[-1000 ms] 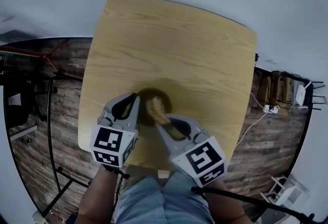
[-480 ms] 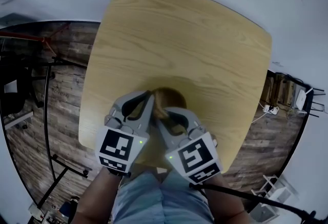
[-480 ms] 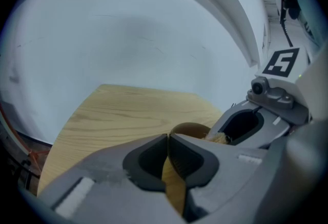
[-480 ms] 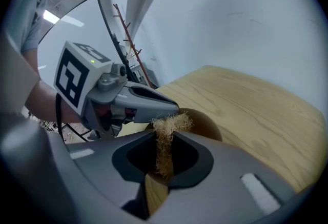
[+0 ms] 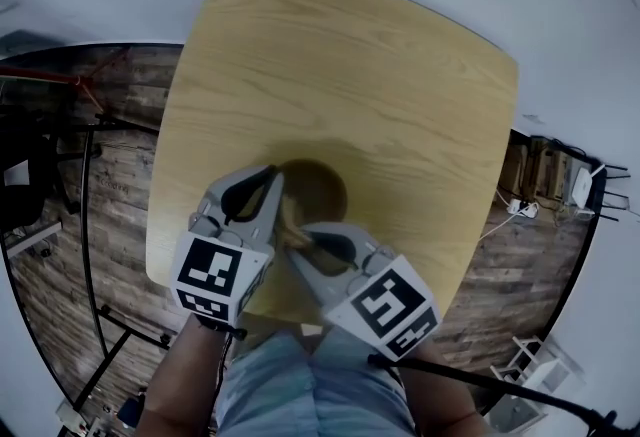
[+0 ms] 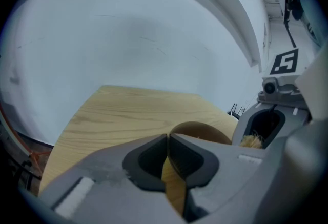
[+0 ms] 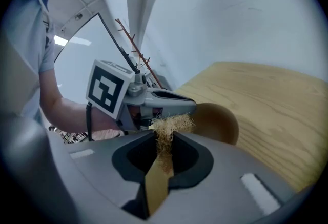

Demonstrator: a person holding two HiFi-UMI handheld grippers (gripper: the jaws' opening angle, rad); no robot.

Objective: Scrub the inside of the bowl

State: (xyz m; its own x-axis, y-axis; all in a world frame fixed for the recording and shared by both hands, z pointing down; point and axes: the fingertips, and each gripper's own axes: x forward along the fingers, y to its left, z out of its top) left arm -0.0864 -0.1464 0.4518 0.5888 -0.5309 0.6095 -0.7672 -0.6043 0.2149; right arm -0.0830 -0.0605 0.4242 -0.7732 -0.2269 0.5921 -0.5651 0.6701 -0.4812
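Observation:
A brown wooden bowl stands on the light wooden table near its front edge. My left gripper is at the bowl's left rim; in the left gripper view its jaws are shut, pinching the rim of the bowl. My right gripper comes in from the near side, shut on a tan fibrous scrubber. The scrubber's tuft sits at the near left rim of the bowl, just beside the left gripper. The bowl's floor is partly hidden by both grippers.
The table's front edge runs just under the grippers, with the person's legs below it. A black metal stand is on the plank floor at the left. Cables and a power strip lie at the right.
The scrubber in my right gripper has slid from the bowl's middle toward its near left rim. My left gripper has stayed on the bowl's left rim.

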